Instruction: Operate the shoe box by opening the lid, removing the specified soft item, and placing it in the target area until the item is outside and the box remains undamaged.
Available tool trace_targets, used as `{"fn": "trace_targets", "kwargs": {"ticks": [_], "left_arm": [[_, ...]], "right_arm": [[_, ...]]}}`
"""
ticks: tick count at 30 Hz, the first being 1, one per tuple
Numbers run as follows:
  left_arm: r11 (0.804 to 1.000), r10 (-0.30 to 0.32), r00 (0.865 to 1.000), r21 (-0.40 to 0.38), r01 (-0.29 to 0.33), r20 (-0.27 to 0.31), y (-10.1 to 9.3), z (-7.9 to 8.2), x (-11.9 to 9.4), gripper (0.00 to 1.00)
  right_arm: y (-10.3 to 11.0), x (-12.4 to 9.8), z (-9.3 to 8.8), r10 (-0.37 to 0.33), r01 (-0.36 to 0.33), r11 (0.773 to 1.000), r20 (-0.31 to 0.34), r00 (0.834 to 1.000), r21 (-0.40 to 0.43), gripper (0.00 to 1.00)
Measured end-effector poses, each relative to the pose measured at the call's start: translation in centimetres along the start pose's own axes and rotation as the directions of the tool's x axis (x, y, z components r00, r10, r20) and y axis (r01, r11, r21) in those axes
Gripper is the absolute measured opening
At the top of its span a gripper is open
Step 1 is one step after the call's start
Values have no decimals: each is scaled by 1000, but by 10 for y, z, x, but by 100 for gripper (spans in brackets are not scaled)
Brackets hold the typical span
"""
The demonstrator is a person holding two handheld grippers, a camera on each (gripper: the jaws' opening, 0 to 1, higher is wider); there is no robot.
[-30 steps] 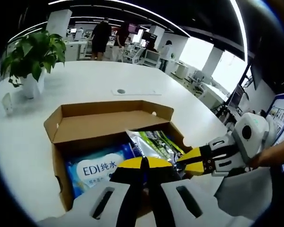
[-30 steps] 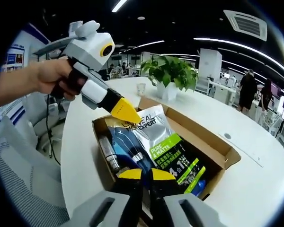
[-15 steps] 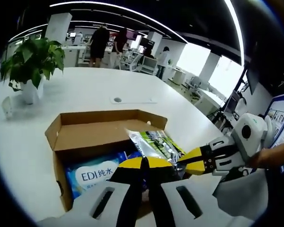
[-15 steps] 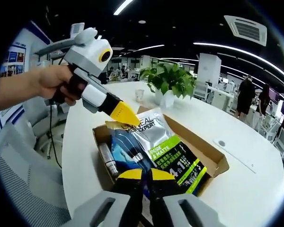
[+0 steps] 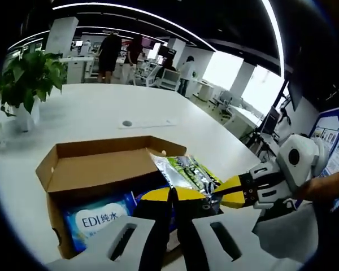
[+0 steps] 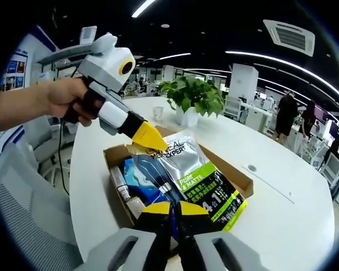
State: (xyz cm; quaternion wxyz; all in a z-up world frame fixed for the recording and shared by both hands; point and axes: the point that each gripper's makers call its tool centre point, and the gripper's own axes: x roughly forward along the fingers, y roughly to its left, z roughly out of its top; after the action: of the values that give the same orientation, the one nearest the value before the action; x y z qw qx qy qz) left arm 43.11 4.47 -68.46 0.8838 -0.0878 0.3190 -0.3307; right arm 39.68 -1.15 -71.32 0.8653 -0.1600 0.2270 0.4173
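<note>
An open cardboard shoe box (image 5: 96, 164) (image 6: 114, 153) lies on the white table. A silver and green soft pouch (image 5: 183, 171) (image 6: 200, 178) hangs slanted over the box, stretched between both grippers. My left gripper (image 5: 170, 195) is shut on one end of the pouch; in the right gripper view that same left gripper (image 6: 150, 137) pinches the pouch's top edge. My right gripper (image 6: 170, 208) is shut on the opposite end, and in the left gripper view the right gripper (image 5: 229, 191) comes in from the right. A blue wipes pack (image 5: 96, 219) (image 6: 138, 182) stays inside the box.
A silvery tube (image 6: 120, 185) lies along the box's wall. A potted plant (image 5: 22, 76) (image 6: 192, 96) stands on the table beyond the box. A grey mesh chair (image 6: 22, 214) is beside the table's edge. People stand far back in the office.
Both grippers have stayed shut on the pouch and risen a little with it. The box now looks smaller and lower under the pouch.
</note>
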Motion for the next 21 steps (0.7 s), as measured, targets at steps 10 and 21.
{"fn": "trace_targets", "kwargs": {"ticks": [10, 21], "left_arm": [[999, -38, 999, 13, 39, -25, -20, -5, 26, 0], [998, -63, 997, 10, 63, -50, -37, -12, 47, 0]], "right_arm": [[-16, -16, -22, -30, 31, 999, -31, 999, 9, 0], [-30, -27, -42, -53, 54, 998, -55, 997, 22, 0]]}}
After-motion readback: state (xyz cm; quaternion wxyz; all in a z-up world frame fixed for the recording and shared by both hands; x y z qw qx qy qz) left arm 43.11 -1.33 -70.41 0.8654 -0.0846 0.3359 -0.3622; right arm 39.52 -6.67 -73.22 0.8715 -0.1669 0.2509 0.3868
